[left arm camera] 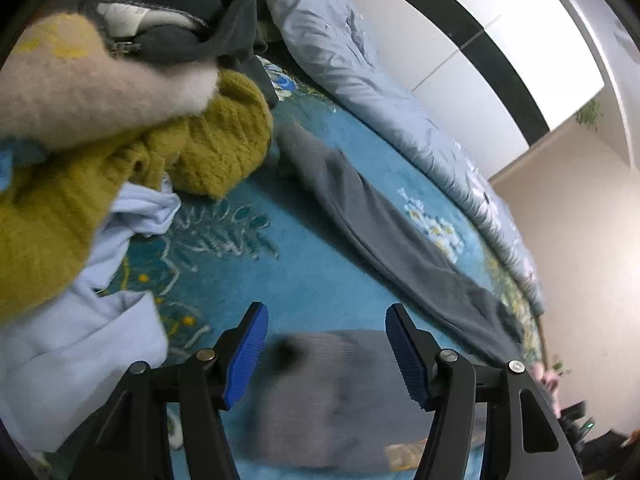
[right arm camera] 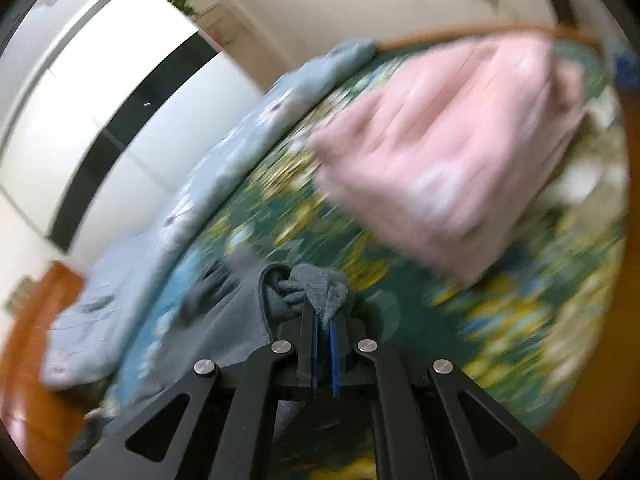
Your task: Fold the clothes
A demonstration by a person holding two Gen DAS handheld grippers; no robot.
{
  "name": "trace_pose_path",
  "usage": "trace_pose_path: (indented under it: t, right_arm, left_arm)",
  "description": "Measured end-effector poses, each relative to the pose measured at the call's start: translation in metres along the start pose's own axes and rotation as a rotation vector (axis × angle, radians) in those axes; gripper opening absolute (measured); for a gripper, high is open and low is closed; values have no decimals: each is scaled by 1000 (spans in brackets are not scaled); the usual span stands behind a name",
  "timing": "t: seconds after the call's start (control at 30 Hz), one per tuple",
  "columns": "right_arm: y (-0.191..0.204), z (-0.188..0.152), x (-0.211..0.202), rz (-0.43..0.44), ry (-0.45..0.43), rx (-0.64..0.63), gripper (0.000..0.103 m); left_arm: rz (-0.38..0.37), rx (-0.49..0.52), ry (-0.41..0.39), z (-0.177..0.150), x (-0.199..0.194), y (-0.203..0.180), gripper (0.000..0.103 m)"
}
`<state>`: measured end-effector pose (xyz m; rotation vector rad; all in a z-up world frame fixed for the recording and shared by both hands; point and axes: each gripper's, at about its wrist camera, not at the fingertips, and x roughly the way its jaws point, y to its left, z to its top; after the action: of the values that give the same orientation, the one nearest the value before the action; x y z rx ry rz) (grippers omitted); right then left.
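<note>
A grey garment [left arm camera: 400,236] lies stretched across the blue floral bedsheet [left arm camera: 256,264]; its near part [left arm camera: 344,400] is blurred just under my left gripper [left arm camera: 326,332], which is open and empty above it. In the right wrist view, my right gripper [right arm camera: 323,320] is shut on a bunched edge of the grey garment [right arm camera: 316,284], with the rest of the cloth [right arm camera: 224,320] trailing to the left over the bed. That view is motion-blurred.
A pile of clothes sits at the left: a mustard knit sweater [left arm camera: 120,184], a pale blue garment [left arm camera: 88,344], a cream fleece [left arm camera: 92,96] and a dark grey zip jacket [left arm camera: 180,12]. A light blue quilt [left arm camera: 360,92] runs along the bed's far side. A folded pink garment [right arm camera: 460,148] lies ahead of the right gripper.
</note>
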<state>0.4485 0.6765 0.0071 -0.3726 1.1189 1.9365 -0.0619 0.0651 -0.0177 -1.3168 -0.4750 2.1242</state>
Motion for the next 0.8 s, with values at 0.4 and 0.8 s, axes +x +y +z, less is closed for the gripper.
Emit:
trace_pose_path:
  t: [0.4,0.8]
  right_arm:
    - [11,-3,-33,-108,36,-214,37]
    - [118,29,125,-14,288,-423,53]
  left_arm:
    - [14,-4,73,29,58,-14,66]
    - [76,36,82,63,103,-36,66]
